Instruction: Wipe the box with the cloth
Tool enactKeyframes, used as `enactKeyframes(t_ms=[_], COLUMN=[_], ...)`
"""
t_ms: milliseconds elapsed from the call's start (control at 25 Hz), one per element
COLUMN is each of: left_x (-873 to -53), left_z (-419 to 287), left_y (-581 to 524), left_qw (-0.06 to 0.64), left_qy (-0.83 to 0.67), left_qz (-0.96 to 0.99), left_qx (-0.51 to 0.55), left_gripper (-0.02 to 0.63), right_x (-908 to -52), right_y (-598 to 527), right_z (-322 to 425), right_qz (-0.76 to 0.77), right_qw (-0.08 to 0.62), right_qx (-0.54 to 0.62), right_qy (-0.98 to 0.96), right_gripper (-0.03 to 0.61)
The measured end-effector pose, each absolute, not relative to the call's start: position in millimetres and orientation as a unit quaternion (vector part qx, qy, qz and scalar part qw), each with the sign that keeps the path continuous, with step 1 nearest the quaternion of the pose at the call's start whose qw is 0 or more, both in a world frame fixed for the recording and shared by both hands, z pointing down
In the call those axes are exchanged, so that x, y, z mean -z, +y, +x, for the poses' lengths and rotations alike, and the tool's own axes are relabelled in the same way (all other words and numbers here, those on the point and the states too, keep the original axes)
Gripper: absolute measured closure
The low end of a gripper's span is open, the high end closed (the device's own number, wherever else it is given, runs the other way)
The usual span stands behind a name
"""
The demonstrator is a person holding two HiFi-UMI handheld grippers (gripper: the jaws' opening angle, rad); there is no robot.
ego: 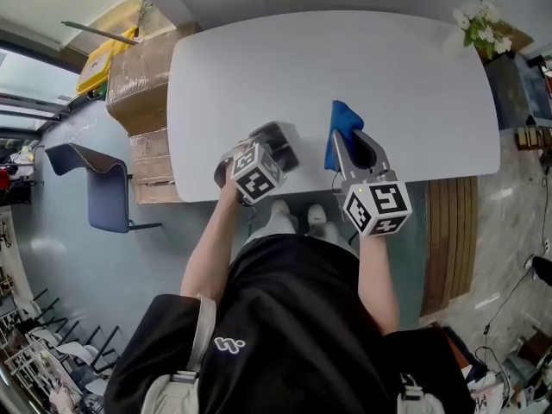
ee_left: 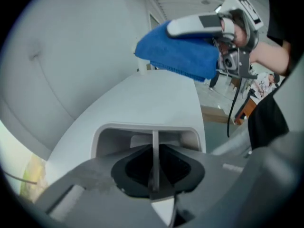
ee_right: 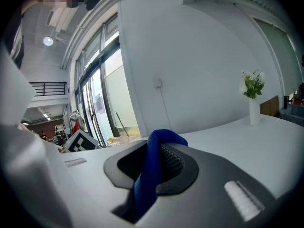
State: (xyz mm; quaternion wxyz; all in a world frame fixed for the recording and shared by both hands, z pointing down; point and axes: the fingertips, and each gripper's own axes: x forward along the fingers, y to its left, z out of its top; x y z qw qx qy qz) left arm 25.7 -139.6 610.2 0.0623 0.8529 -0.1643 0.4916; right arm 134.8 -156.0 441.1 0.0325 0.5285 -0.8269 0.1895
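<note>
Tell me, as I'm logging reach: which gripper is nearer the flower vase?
Right. The right gripper, shut on the cloth, is near the table's front edge, diagonally from the vase; the left gripper, on the box, sits farther left.

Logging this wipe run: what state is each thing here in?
Left gripper: shut on the box, on a thin wall.
Right gripper: shut on the cloth.
Cloth: bunched, in the air, clear of the box.
Box: open, held by that wall.
Vase: upright.

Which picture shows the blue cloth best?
The left gripper view: most of the cloth shows there, from the side. The head view shows only part of it, the right gripper view only a pinched strip.
</note>
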Motion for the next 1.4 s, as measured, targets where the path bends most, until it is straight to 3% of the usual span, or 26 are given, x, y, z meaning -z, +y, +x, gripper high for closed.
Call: enactKeyframes(t_ms=[560, 840, 1400], left_x=[-498, -440, -422], left_z=[0, -13, -23], left_y=[-157, -159, -149], left_qw=[0.161, 0.168, 0.126], left_qy=[-0.291, -0.295, -0.235], left_qz=[0.924, 0.939, 0.961], left_qx=[-0.189, -0.062, -0.066], left_gripper=[0.563, 0.562, 0.561], right_x=[-410, -375, -329], right_y=[-171, -178, -135], right_z=[105, 86, 29], right_qz=[0.485, 0.435, 0.185], right_qw=[-0.005, -0.036, -0.007], right_qx=[-0.16, -0.131, -0.047], right_qy=[-0.86, -0.89, -0.982], right_gripper=[0.523, 0.523, 0.525])
